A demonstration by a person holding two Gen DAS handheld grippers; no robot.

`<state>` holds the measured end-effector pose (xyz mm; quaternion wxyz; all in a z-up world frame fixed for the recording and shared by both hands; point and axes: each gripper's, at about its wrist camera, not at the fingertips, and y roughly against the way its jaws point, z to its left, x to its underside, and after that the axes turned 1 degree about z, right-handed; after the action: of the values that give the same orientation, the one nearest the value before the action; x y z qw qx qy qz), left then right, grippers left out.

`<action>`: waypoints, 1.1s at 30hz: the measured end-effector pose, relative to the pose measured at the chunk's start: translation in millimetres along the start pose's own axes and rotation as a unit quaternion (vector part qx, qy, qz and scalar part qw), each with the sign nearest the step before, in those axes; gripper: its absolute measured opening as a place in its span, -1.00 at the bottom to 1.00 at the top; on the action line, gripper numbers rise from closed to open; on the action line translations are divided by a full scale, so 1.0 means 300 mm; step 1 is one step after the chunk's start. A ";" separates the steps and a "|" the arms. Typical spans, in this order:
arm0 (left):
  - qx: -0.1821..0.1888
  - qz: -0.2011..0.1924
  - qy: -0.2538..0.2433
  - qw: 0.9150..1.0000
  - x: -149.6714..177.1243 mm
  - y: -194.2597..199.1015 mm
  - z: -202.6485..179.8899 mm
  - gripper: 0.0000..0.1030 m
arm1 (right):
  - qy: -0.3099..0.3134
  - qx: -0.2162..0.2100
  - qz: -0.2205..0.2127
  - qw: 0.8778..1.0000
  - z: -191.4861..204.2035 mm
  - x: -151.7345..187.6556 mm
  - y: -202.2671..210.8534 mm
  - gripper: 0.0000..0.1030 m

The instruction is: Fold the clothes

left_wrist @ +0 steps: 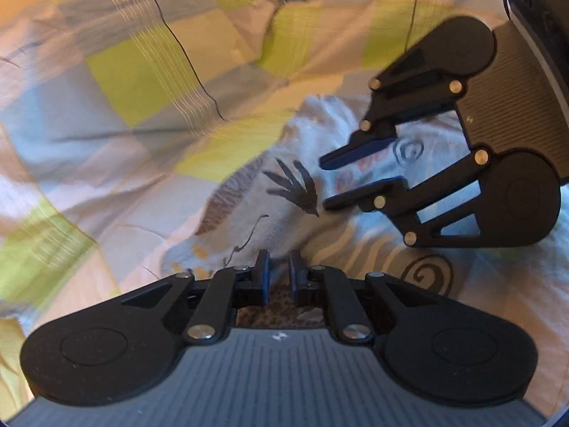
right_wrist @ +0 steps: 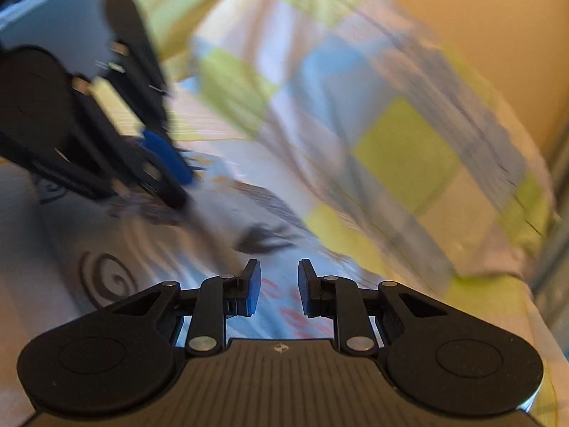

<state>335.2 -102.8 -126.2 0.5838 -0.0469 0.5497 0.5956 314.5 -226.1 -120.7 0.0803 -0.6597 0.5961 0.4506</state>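
A white garment printed with brown swirls, stripes and a black feather shape lies rumpled on a checked bed cover. My left gripper is low over its near part, its jaws almost together with a fold of brown-patterned cloth between them. My right gripper reaches in from the right, hovering just over the print, its jaws apart with nothing between them. In the right wrist view the right gripper stands open above the garment. There the left gripper is blurred at upper left, tips down on the cloth.
The bed cover in green, blue and pale squares is creased and rises in folds behind the garment. A tan wall lies beyond it. The bed's edge drops away at the right.
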 end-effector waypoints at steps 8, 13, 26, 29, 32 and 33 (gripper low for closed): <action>-0.052 0.021 0.033 0.998 0.067 -0.015 0.145 -0.74 | -0.039 0.079 0.086 0.992 -0.171 0.158 -0.101 -0.60; -0.046 0.002 0.029 0.999 -0.003 0.006 0.113 -0.76 | -0.064 0.116 0.063 0.989 -0.199 0.129 -0.054 -0.59; -0.066 0.012 0.006 0.998 -0.019 -0.135 0.145 -0.71 | -0.070 0.074 0.078 0.992 -0.256 0.133 -0.203 -0.59; -0.073 0.015 0.019 0.997 0.006 -0.132 0.169 -0.71 | -0.107 0.081 0.095 0.986 -0.313 0.195 -0.203 -0.58; -0.081 0.031 0.016 0.996 -0.002 -0.114 0.179 -0.71 | -0.116 0.097 0.107 0.983 -0.319 0.202 -0.203 -0.58; -0.086 0.037 0.013 0.996 -0.003 -0.106 0.180 -0.72 | -0.125 0.102 0.113 0.980 -0.325 0.209 -0.201 -0.57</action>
<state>391.0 -74.1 -123.5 0.5482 -0.0844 0.5049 0.6614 407.6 -316.7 -133.3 0.1699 -0.5149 0.6950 0.4722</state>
